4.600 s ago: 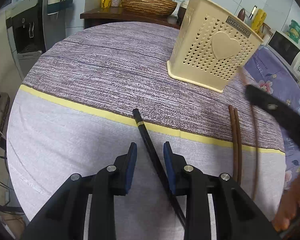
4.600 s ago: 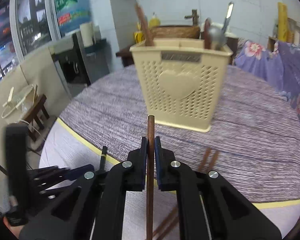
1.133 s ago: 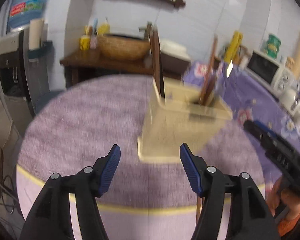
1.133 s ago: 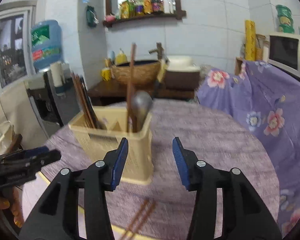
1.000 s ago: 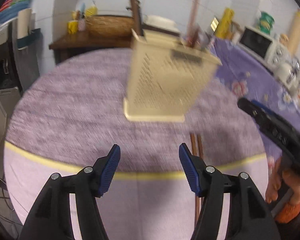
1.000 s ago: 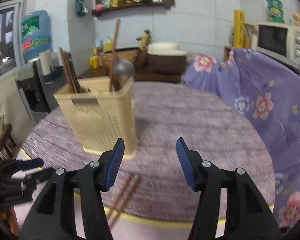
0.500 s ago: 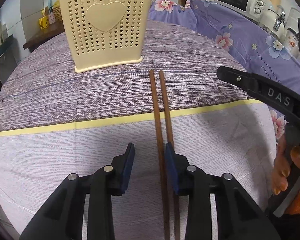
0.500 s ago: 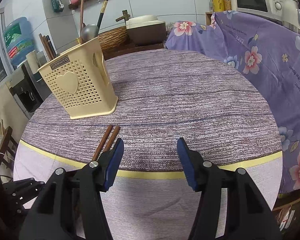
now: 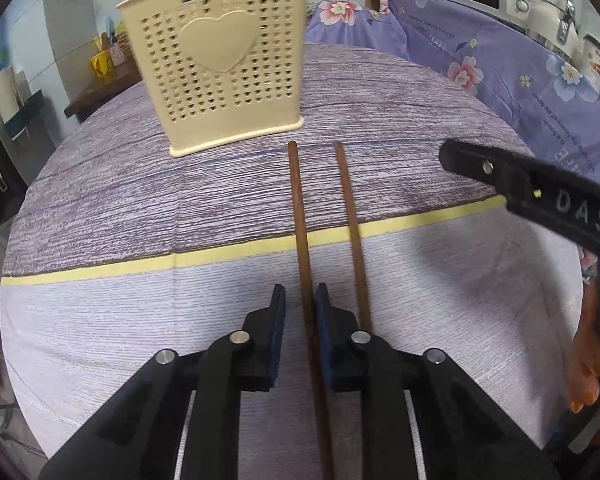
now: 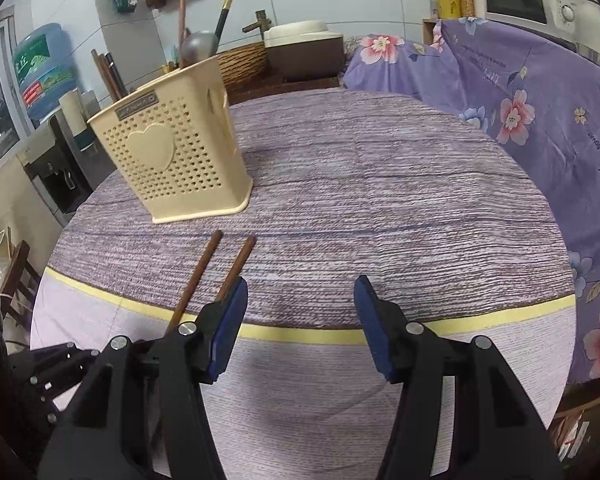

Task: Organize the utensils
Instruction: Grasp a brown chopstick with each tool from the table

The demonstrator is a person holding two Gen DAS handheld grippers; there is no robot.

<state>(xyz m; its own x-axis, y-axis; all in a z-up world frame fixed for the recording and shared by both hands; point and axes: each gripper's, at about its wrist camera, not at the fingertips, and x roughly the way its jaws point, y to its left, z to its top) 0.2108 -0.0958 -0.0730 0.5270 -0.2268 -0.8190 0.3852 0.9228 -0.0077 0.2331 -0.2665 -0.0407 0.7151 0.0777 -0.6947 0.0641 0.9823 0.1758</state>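
Brown wooden chopsticks (image 9: 300,216), thin, straight, lying parallel.

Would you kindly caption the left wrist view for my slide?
Left hand-held gripper closing around one brown wooden chopstick before the cream perforated utensil holder.

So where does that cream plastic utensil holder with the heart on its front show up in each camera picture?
Left wrist view: cream plastic utensil holder at top centre, beyond two brown wooden chopsticks.
Right wrist view: holder at upper left, the chopsticks below it.
Shared landmark: yellow stripe on the tablecloth.
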